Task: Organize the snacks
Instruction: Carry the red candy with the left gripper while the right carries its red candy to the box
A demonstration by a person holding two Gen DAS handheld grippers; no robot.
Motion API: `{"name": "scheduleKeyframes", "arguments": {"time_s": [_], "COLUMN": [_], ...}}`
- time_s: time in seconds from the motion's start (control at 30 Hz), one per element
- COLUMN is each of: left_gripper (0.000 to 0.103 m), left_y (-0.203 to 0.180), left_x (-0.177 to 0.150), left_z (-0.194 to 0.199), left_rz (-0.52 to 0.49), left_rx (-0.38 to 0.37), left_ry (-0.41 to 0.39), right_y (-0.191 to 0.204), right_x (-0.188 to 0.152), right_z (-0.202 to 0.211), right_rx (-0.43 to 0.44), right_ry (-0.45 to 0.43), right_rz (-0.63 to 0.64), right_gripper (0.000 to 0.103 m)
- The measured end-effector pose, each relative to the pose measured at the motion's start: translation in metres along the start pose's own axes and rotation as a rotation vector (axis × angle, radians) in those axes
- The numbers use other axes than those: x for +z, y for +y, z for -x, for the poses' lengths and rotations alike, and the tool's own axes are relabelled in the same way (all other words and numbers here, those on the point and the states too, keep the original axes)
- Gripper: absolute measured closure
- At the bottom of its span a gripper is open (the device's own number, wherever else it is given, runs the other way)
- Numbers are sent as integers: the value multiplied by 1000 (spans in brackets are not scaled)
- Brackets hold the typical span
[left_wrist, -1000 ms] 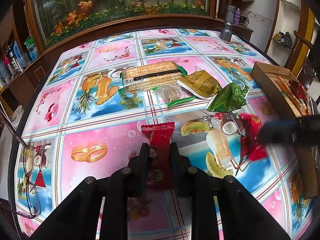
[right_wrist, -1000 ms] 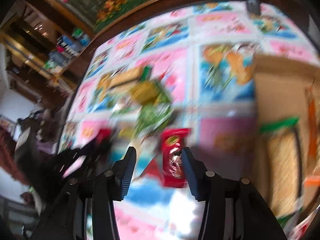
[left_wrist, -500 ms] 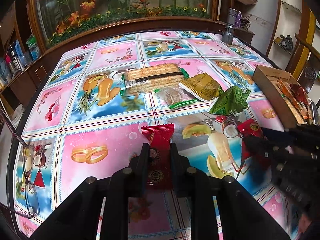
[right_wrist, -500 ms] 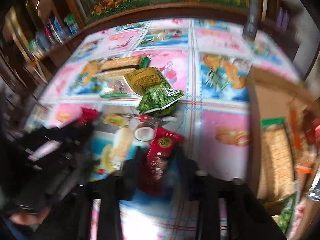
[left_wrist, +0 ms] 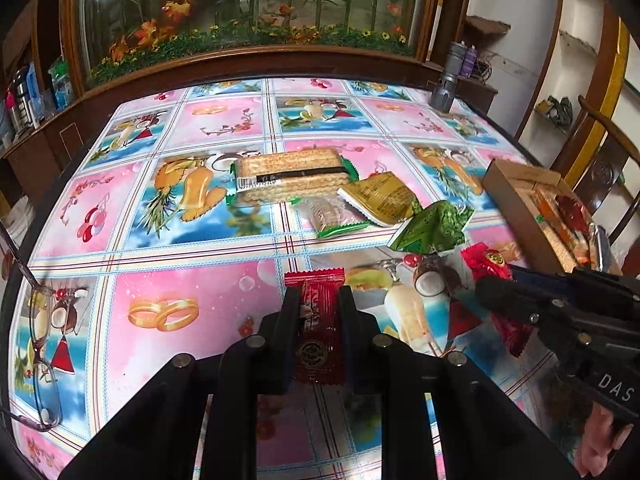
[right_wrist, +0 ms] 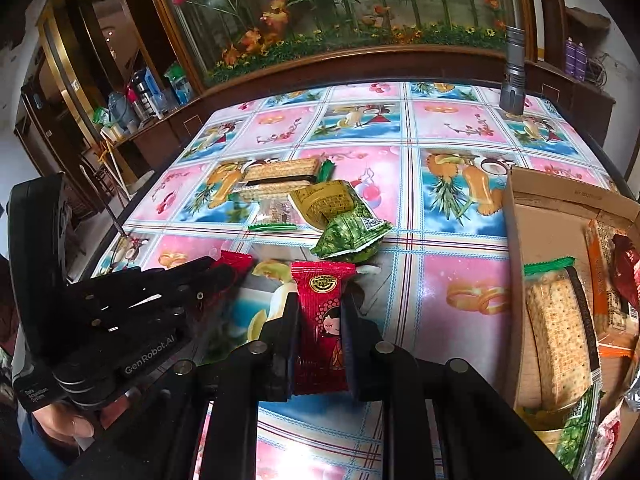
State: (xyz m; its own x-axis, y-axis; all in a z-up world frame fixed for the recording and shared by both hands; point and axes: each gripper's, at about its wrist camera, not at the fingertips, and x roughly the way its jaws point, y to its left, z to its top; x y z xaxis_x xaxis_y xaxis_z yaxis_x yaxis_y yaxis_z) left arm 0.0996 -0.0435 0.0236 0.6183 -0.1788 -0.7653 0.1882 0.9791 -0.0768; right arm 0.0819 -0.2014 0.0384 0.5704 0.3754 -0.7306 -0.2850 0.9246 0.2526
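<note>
Two black grippers each pinch a crinkly red snack packet above a glossy fruit-print tablecloth (left_wrist: 192, 240): the left gripper (left_wrist: 319, 316) clamps one red packet (left_wrist: 318, 332), the right gripper (right_wrist: 320, 320) another red packet (right_wrist: 322, 312), jaws closed on the foil. Bare cloth lies open to the left; a cardboard box (right_wrist: 516, 240) of crackers edges the right. A cracker pack (left_wrist: 290, 176), gold pouch (left_wrist: 380, 198) and green pouch (left_wrist: 434, 228) cluster mid-table.

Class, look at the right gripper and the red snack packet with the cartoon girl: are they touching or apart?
Touching. In the right wrist view the right gripper has both fingers pressed against the sides of the red snack packet, with no gap on either side.
</note>
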Motion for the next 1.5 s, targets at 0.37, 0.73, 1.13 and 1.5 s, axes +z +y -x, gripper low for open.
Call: {"name": "scheduleKeyframes", "arguments": {"time_s": [0.37, 0.73, 1.13, 1.5], "left_gripper": [83, 86, 86, 86], "left_y": [-2, -1, 1, 2], "left_x": [-1, 1, 6, 7], "left_z": [-13, -4, 15, 20], "left_rz": [-14, 25, 66, 73], "left_rx": [55, 19, -63, -87], "left_ry": [29, 2, -59, -76], "right_y": [2, -3, -10, -19], "right_x": [-6, -3, 1, 5], "right_z": [-7, -1, 9, 17], "right_rx": [-15, -18, -6, -2], "right_ry": [30, 10, -17, -42], "right_rz": [14, -8, -38, -68], "right_gripper": [83, 83, 83, 83]}}
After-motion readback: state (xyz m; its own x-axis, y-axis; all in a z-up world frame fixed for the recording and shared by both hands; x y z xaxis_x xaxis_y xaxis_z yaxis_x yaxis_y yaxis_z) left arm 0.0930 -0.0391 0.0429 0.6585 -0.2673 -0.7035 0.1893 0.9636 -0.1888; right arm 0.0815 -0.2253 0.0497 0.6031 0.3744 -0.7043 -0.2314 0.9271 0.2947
